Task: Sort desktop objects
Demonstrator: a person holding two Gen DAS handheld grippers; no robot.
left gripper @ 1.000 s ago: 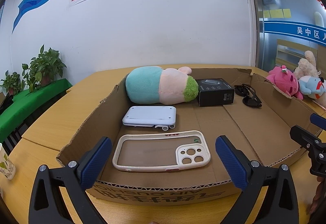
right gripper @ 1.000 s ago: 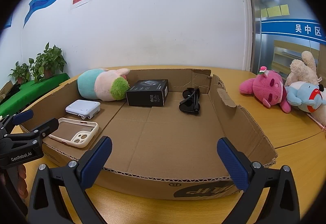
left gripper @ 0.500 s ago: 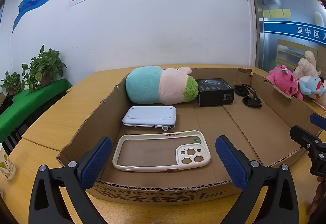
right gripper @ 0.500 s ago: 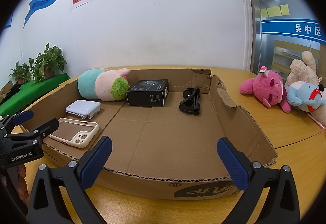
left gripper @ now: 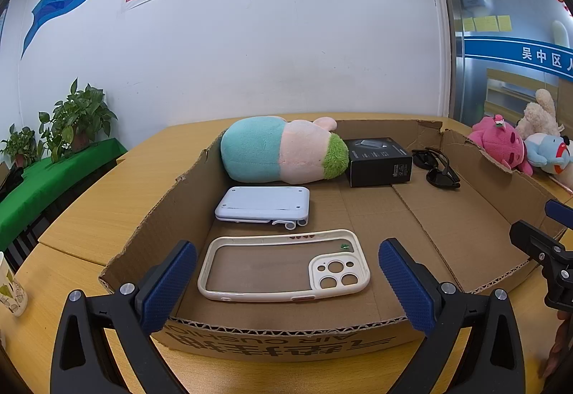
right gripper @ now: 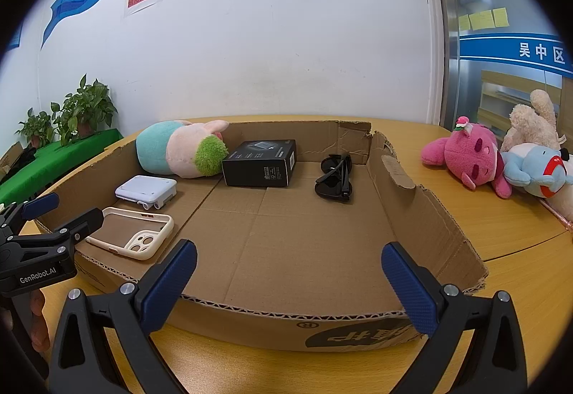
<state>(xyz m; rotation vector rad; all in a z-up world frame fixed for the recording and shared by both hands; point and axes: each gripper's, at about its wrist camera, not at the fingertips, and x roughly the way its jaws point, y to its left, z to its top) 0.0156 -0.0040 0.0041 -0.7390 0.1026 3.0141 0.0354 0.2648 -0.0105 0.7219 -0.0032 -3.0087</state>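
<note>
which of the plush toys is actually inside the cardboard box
The teal, pink and green plush, lying against the box's back left corner. The pink, blue and cream plushes sit outside on the table.

Almost nothing changes between the earlier pictures and now. In the left wrist view, the cream plush toy [left gripper: 539,114] behind the pink one sits a little higher in the picture than one second ago, so this camera has tilted very slightly. In the right wrist view, no change can be seen in this time.
</note>
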